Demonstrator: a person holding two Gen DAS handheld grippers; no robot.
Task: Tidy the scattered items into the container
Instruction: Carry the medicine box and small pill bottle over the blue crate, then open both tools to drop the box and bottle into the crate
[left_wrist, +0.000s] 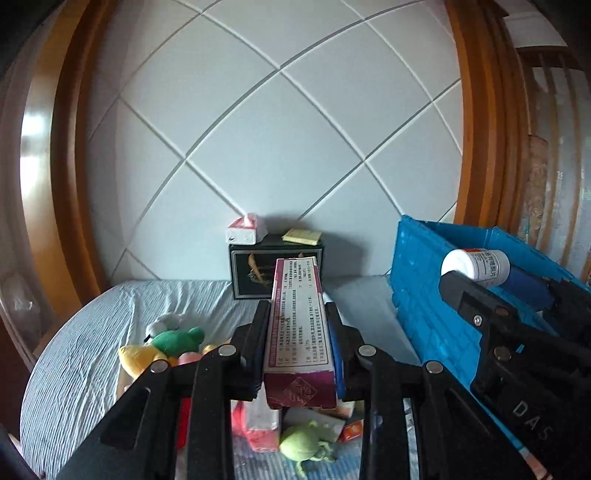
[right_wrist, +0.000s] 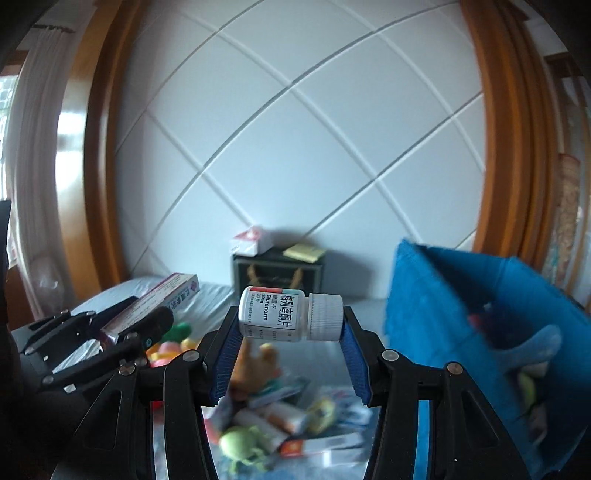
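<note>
Your left claw (left_wrist: 299, 332) grips the long medicine box (left_wrist: 300, 325) lengthwise; your right claw (right_wrist: 291, 339) pinches the pill bottle (right_wrist: 291, 314) end to end — both lifted off the bed (left_wrist: 92, 332), ready for the blue crate (right_wrist: 461, 295) at right, clutter below.

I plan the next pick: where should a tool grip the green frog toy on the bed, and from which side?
Judging from the left wrist view, grip the round body of the frog, coming from above. It lies low on the sheet with thin legs trailing toward the camera, and boxes crowd its far side, so only the top looks free.
</note>
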